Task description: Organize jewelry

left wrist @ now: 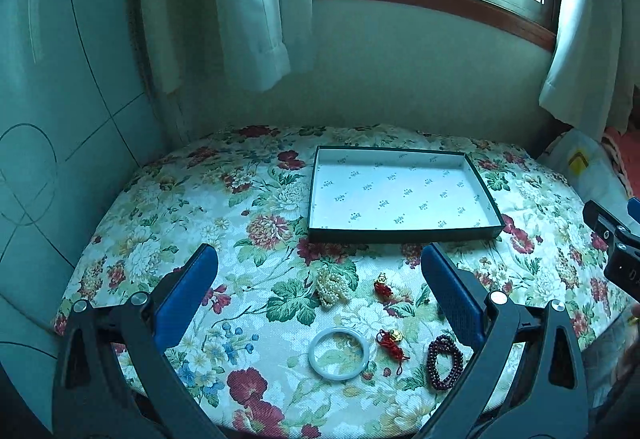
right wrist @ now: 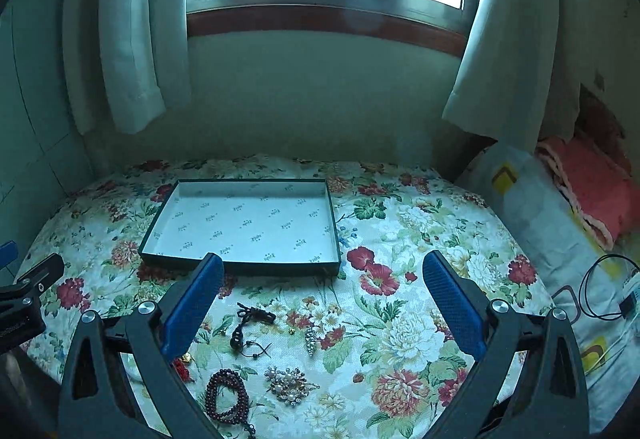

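On the flowered cloth (left wrist: 248,239) covering the table, the jewelry lies loose along the near edge, while the empty tray (left wrist: 400,235) sits toward the far edge, under the window. Both claws hang spread wide and hold nothing: the left gripper (left wrist: 320,291) above the pearls, the right gripper (right wrist: 322,299) above the dark cord.

Counting across the two views:
- pearl strand (left wrist: 331,286): one
- white bangle (left wrist: 339,354): one
- red knotted charms with gold beads: two, (left wrist: 383,286) and (left wrist: 392,344)
- dark red bead bracelet (right wrist: 226,396): one
- dark cord piece (right wrist: 250,327): one
- small cluster pendant (right wrist: 310,340): one
- pearl brooch (right wrist: 289,385): one

I judge the risks to be these: the busy print hides small pieces, so a claw could close on cloth instead; limp strands could slip or snag a neighbour; the smooth bangle could skid away from the pads.
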A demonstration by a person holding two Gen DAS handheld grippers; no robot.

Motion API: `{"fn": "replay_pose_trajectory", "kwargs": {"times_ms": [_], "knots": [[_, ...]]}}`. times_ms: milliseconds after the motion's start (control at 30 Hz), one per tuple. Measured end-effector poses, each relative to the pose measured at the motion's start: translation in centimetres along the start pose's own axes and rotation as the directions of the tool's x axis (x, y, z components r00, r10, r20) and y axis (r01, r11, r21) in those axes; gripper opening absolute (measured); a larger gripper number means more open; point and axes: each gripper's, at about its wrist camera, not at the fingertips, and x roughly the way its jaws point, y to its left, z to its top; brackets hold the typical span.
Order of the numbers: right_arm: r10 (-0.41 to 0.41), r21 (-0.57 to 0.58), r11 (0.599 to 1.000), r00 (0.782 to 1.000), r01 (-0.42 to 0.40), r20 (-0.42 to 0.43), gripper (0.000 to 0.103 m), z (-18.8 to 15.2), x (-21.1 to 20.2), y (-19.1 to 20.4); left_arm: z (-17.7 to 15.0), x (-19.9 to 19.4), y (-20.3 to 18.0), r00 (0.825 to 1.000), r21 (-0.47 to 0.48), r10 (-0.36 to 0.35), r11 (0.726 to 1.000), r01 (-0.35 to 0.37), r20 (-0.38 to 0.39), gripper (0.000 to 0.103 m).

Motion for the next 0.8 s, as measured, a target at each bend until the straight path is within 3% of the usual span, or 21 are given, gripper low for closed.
{"fn": "replay_pose_trajectory", "kwargs": {"times_ms": [333,800], "knots": [[0.023,0.063,0.998,0.999,-0.021,-0.026,0.099,-0.1,0.1,-0.5,0.2,0.3,0.4,1.0,-0.017,0.016,1.0,-0.017,-0.014,0.101],[0.022,0.023,0.999,0.999,-0.022,-0.035,0.099,0.0,0.7,0.8,0.9,1.4,0.0,0.999,-0.009,0.026,1.0,-0.027,-0.029,0.101]]}}
